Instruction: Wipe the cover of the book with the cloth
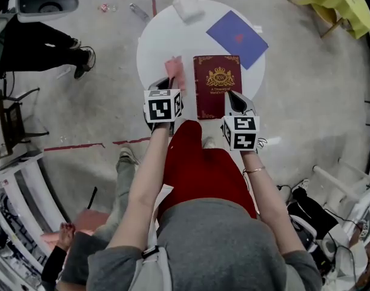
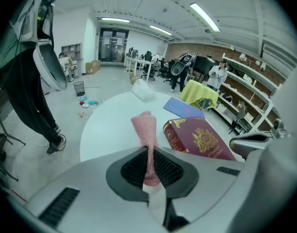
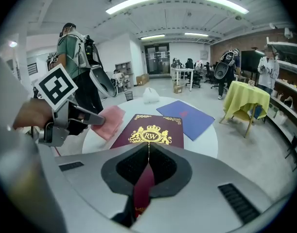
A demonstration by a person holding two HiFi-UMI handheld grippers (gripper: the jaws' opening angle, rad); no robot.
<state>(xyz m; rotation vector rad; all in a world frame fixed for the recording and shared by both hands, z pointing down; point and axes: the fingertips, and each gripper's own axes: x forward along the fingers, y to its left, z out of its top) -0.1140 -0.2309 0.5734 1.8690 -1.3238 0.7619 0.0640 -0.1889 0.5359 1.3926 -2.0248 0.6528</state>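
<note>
Round white counter [image 1: 153, 46] on grey concrete floor [image 1: 306, 90]. Flat blue folder [image 1: 237, 38] lies on the counter's far right part, one corner over the rim. Crumpled white plastic bag [image 1: 188, 6] sits at the far edge, apart from the folder. Table draped in yellow-green cloth [image 1: 337, 3] stands well apart, far right. Bystander in black trousers and dark shoes [image 1: 42, 47] stands at left. Red tape line [image 1: 75, 146] on the floor near left. Small teal and red litter [image 2: 87, 102] on the floor beyond the counter. Black wire waste bin [image 2: 78, 88] behind it. Ceiling strip lights [image 3: 133, 3] lit. Wall shelves [image 2: 250, 81] hold small items, too small to tell.
</note>
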